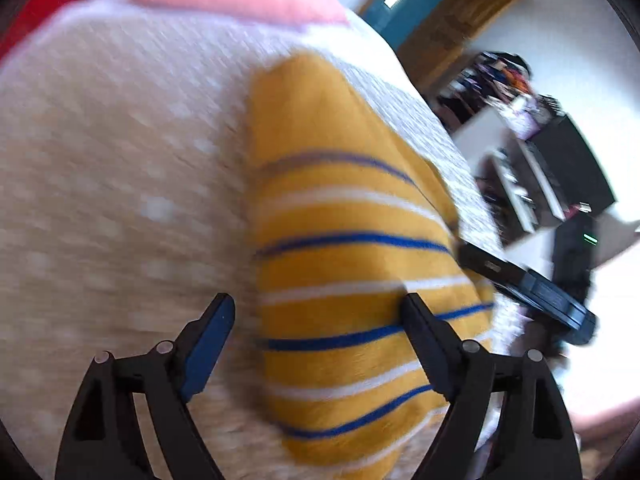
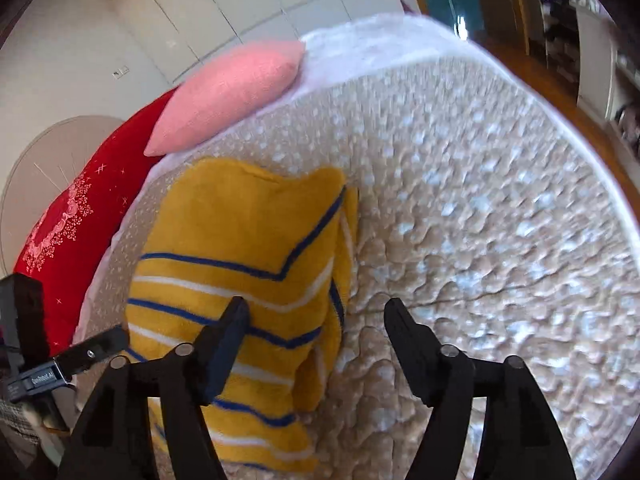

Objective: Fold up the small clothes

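Garment: one yellow knit (image 2: 240,248) with blue and white stripes, lying folded on the bed (image 2: 460,208), on a beige quilted cover with pale dots. One narrow part is folded along its right edge in the right wrist view.

Left gripper (image 1: 318,312): fingers spread wide, holding nothing, straddling the garment's near left edge; view blurred.

Right gripper (image 2: 316,316): fingers spread wide, holding nothing; its left finger over the striped cloth, its right over bare cover.

Pink pillow (image 2: 232,92): at the far end of the bed. Red cushion (image 2: 68,224): just beside it.
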The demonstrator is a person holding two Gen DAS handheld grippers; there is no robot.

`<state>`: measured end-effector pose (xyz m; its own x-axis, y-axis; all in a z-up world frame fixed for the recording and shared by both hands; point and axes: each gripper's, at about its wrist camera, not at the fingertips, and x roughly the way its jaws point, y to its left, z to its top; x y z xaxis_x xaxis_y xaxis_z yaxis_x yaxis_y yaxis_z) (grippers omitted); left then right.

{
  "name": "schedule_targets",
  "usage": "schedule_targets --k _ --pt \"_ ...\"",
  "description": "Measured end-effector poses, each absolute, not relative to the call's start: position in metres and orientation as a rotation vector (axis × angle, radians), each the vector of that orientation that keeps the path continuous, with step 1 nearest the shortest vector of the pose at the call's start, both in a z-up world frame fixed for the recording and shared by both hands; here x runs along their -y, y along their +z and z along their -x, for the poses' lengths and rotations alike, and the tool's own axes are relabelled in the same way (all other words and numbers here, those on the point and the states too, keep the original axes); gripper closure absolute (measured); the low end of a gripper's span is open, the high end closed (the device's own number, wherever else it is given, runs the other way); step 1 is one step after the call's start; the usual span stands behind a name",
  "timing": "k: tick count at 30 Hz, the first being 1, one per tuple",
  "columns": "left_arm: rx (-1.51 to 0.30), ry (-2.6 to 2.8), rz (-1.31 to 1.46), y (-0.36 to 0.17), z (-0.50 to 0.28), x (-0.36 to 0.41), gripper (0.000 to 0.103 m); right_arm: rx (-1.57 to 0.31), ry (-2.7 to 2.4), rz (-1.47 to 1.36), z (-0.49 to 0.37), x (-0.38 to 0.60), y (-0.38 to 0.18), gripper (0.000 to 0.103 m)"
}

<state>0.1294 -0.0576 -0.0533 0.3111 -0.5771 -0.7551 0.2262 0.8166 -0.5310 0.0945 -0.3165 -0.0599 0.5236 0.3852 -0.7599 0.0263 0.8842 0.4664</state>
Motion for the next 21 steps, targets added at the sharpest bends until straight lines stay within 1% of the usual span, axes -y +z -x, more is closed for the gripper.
schedule_targets --k 1,2,3,4,5,7,11,13,15,16,17,18,21 --pt "-1.162 -0.574 0.376 -0.06 -0.13 0.065 0.019 -1.019 0.25 -0.502 -0.103 0.319 -0.069 0.028" --pt "-1.159 -0.557 0.37 -0.061 -0.131 0.068 0.024 -1.027 0.276 -0.548 -0.107 0.319 -0.076 0.027" --pt "-1.15 -0.553 0.376 -0.057 -0.131 0.069 0.031 -1.02 0.286 -0.592 -0.114 0.32 -0.081 0.031" --pt "-1.144 -0.55 0.384 -0.052 -0.131 0.067 0.041 -1.015 0.301 -0.619 -0.117 0.319 -0.081 0.041" --pt "-1.129 -0.542 0.381 -0.043 -0.132 0.063 0.05 -1.021 0.346 -0.669 -0.12 0.316 -0.082 0.059" --pt "-1.087 -0.54 0.352 -0.022 -0.133 0.057 0.055 -0.986 0.376 -0.646 -0.122 0.306 -0.063 0.061" --pt "-1.024 -0.504 0.331 0.003 -0.143 0.047 0.055 -0.902 0.417 -0.528 -0.126 0.283 -0.025 0.063" --pt "-1.036 -0.463 0.318 -0.003 -0.148 0.045 0.052 -0.9 0.398 -0.485 -0.129 0.275 -0.025 0.063" --pt "-1.09 -0.397 0.287 -0.023 -0.149 0.044 0.049 -0.941 0.354 -0.461 -0.136 0.272 -0.042 0.061" --pt "-1.123 -0.38 0.276 -0.035 -0.146 0.045 0.042 -0.969 0.309 -0.43 -0.139 0.271 -0.052 0.059" --pt "-1.129 -0.368 0.271 -0.046 -0.14 0.047 0.035 -0.994 0.274 -0.405 -0.14 0.271 -0.065 0.05" --pt "-1.108 -0.357 0.274 -0.05 -0.132 0.047 0.033 -0.993 0.27 -0.422 -0.139 0.275 -0.071 0.041" --pt "-1.073 -0.342 0.27 -0.043 -0.116 0.04 0.031 -0.985 0.251 -0.496 -0.129 0.288 -0.067 0.039"
